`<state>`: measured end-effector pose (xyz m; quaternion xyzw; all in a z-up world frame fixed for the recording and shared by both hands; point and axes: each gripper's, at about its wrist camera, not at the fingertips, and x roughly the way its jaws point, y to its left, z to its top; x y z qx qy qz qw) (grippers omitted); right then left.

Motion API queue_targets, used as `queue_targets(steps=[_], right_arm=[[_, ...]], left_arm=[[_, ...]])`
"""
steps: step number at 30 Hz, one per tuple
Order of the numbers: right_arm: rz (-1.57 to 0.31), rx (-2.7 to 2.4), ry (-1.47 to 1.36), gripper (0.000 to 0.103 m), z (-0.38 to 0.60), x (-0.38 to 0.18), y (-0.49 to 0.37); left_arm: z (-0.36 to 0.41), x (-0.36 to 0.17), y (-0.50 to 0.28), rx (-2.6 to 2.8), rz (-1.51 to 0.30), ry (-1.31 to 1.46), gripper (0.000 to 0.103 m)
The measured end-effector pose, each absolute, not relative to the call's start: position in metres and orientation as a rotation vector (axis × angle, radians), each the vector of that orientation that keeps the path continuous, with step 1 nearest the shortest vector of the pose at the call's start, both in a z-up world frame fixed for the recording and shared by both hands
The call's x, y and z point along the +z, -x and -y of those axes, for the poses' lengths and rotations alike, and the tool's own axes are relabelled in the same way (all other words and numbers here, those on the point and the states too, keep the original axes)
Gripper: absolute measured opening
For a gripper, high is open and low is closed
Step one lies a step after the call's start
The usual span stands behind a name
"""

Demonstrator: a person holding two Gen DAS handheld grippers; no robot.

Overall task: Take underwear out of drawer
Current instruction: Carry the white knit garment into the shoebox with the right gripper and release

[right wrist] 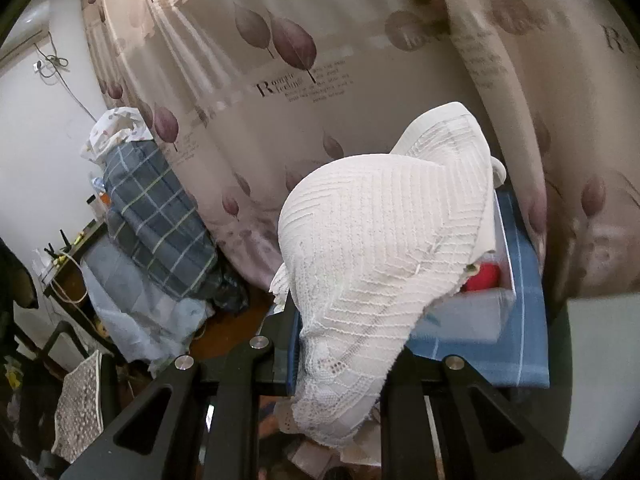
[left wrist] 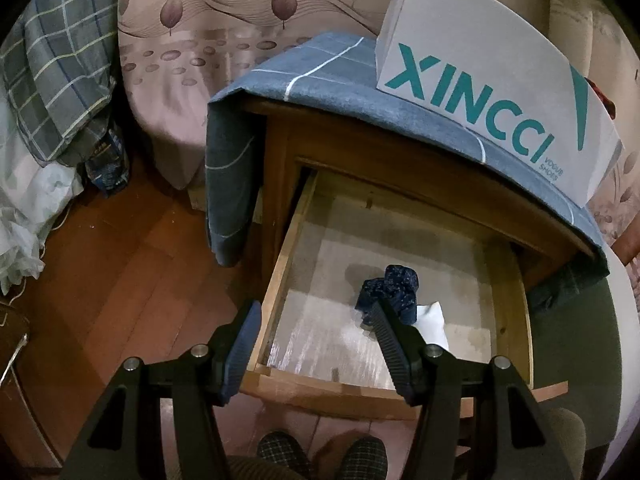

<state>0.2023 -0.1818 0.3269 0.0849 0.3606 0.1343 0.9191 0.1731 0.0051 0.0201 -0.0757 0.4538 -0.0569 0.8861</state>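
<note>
In the left wrist view the wooden drawer (left wrist: 276, 280) of a nightstand stands pulled open. A dark blue patterned piece of underwear (left wrist: 394, 286) lies bunched on the drawer floor, with a white item (left wrist: 432, 320) beside it. My left gripper (left wrist: 316, 320) is open above the drawer's front, its right finger (left wrist: 390, 336) close in front of the blue underwear. In the right wrist view my right gripper (right wrist: 340, 344) is shut on a white lace underwear (right wrist: 380, 252), which drapes over the fingers and hides them.
A white XINCCI shoe box (left wrist: 492, 68) sits on the blue cloth (left wrist: 320, 64) over the nightstand top. Leaf-print curtains (right wrist: 320, 80) hang behind. Plaid bedding (left wrist: 60, 60) is piled at the left. Wooden floor (left wrist: 120, 260) lies left of the drawer. A red object (right wrist: 482, 278) sits in an open white box.
</note>
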Motion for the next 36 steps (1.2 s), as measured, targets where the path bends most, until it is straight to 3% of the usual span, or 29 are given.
queue_targets(steps=[14,28,33,36], right_arm=[[-0.837,0.121,-0.166,0.016,0.191,0.273,-0.330],[-0.985,0.012,-0.204,0.017,0.221,0.190,-0.374],[-0.987,0.012,-0.196,0.026,0.219,0.192,-0.368],[-0.968,-0.006,-0.180,0.043,0.217,0.198,-0.362]], left_arm=[[0.001,0.019,-0.173,-0.061,-0.937,0.094,0.059],[0.004,0.017,-0.174,-0.066,-0.937,0.077,0.059],[0.006,0.016,-0.175,-0.063,-0.938,0.069,0.059],[0.007,0.016,-0.175,-0.059,-0.937,0.062,0.059]])
